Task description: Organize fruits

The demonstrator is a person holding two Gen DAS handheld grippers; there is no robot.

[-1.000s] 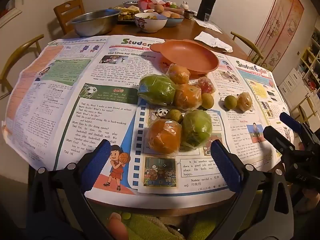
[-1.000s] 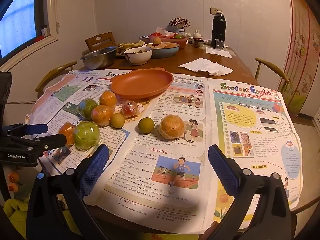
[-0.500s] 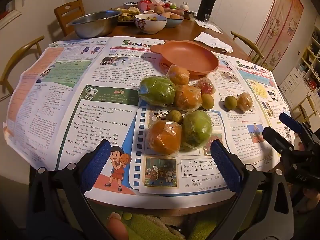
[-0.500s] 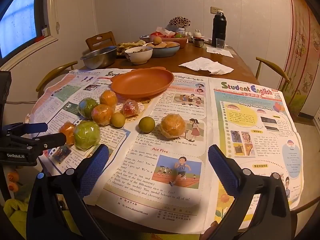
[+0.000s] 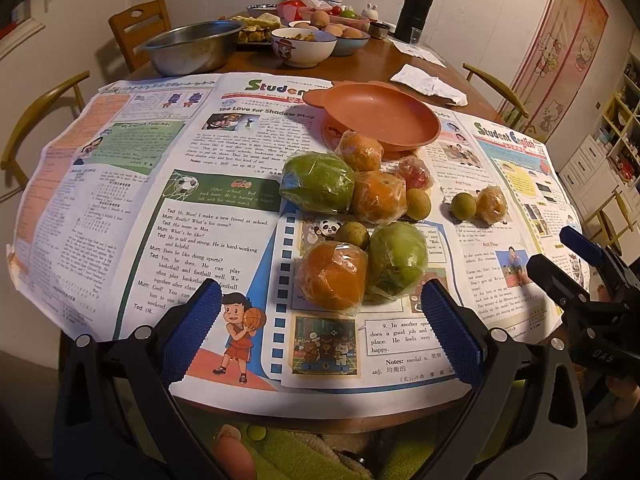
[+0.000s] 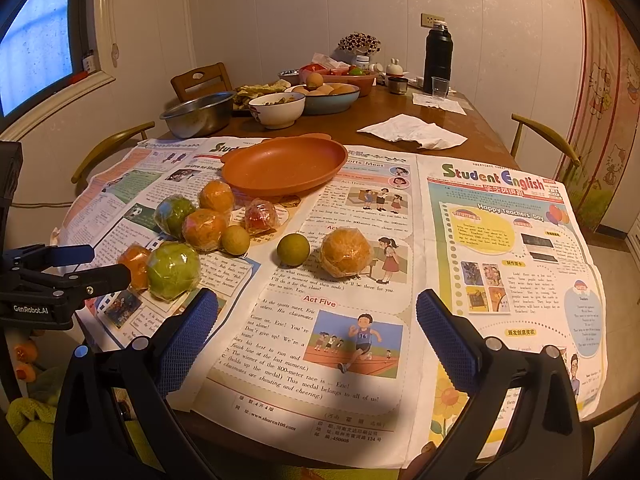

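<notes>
Movement: nothing has shifted; both tools hold position short of the fruit.
Left hand-held gripper point(image 5: 320, 320): wide, empty.
Wrapped orange point(image 5: 332, 276): on newspaper point(image 5: 120, 200), touching green fruit point(image 5: 396, 260).
Right hand-held gripper point(image 6: 316, 328): wide, empty.
Orange plate point(image 6: 284, 164): beyond the fruit.
Risk: slick wrap; round neighbours may roll off counter.

Both wrist cameras are looking from the table's near edge toward the orange plate point(image 5: 380, 120) point(image 6: 284, 164), sharing it, the left one sitting nearer.

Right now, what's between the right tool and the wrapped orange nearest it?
Only bare newspaper. In the right wrist view, nothing stands between the open right tool and the wrapped orange; a small green fruit sits just left of it.
</notes>
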